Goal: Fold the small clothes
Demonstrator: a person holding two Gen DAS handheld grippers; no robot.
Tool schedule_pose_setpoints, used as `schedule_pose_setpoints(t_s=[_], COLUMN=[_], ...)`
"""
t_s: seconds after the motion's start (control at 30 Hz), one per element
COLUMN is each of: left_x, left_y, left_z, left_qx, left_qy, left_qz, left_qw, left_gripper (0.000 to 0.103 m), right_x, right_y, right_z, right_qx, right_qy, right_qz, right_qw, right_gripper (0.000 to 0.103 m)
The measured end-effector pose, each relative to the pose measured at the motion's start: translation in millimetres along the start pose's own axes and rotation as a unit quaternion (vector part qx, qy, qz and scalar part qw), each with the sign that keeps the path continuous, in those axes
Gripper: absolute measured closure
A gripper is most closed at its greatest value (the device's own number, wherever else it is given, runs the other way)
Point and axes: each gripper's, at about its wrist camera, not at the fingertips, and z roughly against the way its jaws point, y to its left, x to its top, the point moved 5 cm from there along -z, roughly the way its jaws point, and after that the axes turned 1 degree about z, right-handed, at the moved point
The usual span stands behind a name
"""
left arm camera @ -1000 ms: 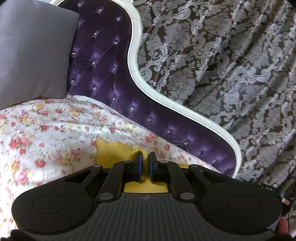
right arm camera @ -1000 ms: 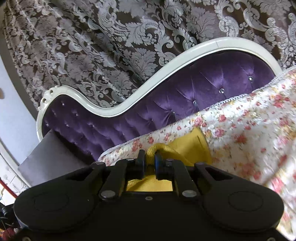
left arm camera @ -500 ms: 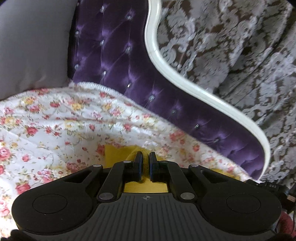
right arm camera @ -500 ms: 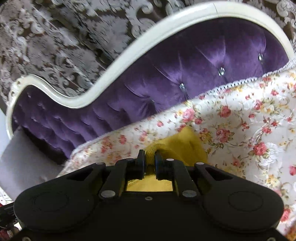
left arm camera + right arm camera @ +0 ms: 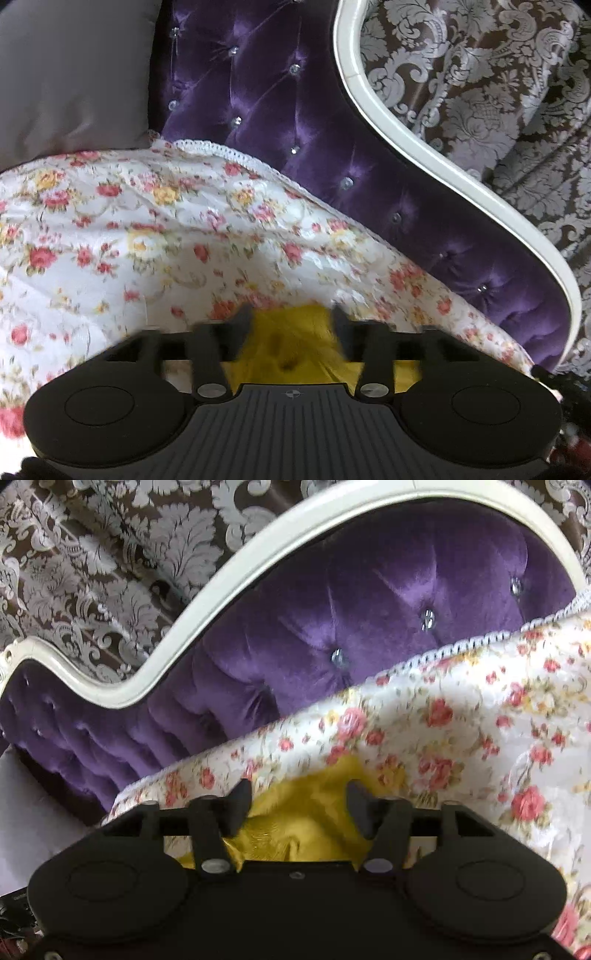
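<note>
A yellow garment (image 5: 291, 343) lies bunched on the floral bedspread (image 5: 147, 240), most of it hidden under the gripper bodies. My left gripper (image 5: 291, 319) hovers low over it, its jaws opening and blurred; the cloth sits loose between them with the pads off it. In the right wrist view the same yellow garment (image 5: 303, 812) lies crumpled between the spread fingers of my right gripper (image 5: 299, 794), whose jaws are also opening and no longer pinch it.
A purple tufted headboard (image 5: 314, 129) with a white curved frame (image 5: 424, 155) rises just beyond the bedspread (image 5: 480, 720). A grey pillow (image 5: 66, 74) leans at the left. Patterned brown curtains (image 5: 92, 554) hang behind.
Both grippers came down toward the bed with the yellow garment pinched, then their jaws spread and let the cloth go. The headboard now looms larger in both views.
</note>
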Motion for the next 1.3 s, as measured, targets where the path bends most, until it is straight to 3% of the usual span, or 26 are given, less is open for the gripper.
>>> schedule_pose_setpoints(t_s=[0.03,0.07,0.13,0.27,0.47,0.6,0.9,0.93,1.0,1.3], left_x=[3,6,11,11,-27,-53,-73,-77,-84,-88], left_y=[0,0,-2,-13,-45,-54,-38,-34,-26,-26], left_z=[-1,-2,3,30,63,57,16,11,10,16], left_qx=[0.002,0.005,0.014,0.018,0.006,0.003,0.051,0.055,0.041,0.041], left_qy=[0.001,0.003,-0.004,-0.032,-0.023,0.004,0.035,0.043,0.017,-0.012], left_qz=[-0.002,-0.006,-0.021,-0.066,-0.153,-0.188,-0.184,-0.178,-0.149,-0.154], left_qw=[1.0000,1.0000,0.9997,0.9972,0.9879,0.9822,0.9809,0.9816,0.9878,0.9871], left_gripper=[0.025,0.021,0.019,0.019,0.018,0.011,0.010,0.005,0.001,0.000], right_x=[2,4,7,5,-25,-50,-80,-81,-83,-84], right_y=[0,-1,-1,11,50,75,91,91,89,78], right_z=[2,5,14,36,50,41,10,5,0,-15], right_qx=[-0.002,-0.003,-0.004,-0.003,0.011,0.024,0.030,0.028,0.022,-0.014], right_qy=[-0.007,-0.014,-0.031,-0.052,-0.025,0.007,0.053,0.058,0.065,0.078], right_qz=[0.002,0.003,0.007,0.049,0.160,0.226,0.283,0.287,0.291,0.309], right_qw=[1.000,1.000,1.000,0.997,0.987,0.974,0.957,0.956,0.954,0.948], right_gripper=[0.038,0.037,0.028,0.026,0.012,0.001,0.001,0.001,0.001,0.001])
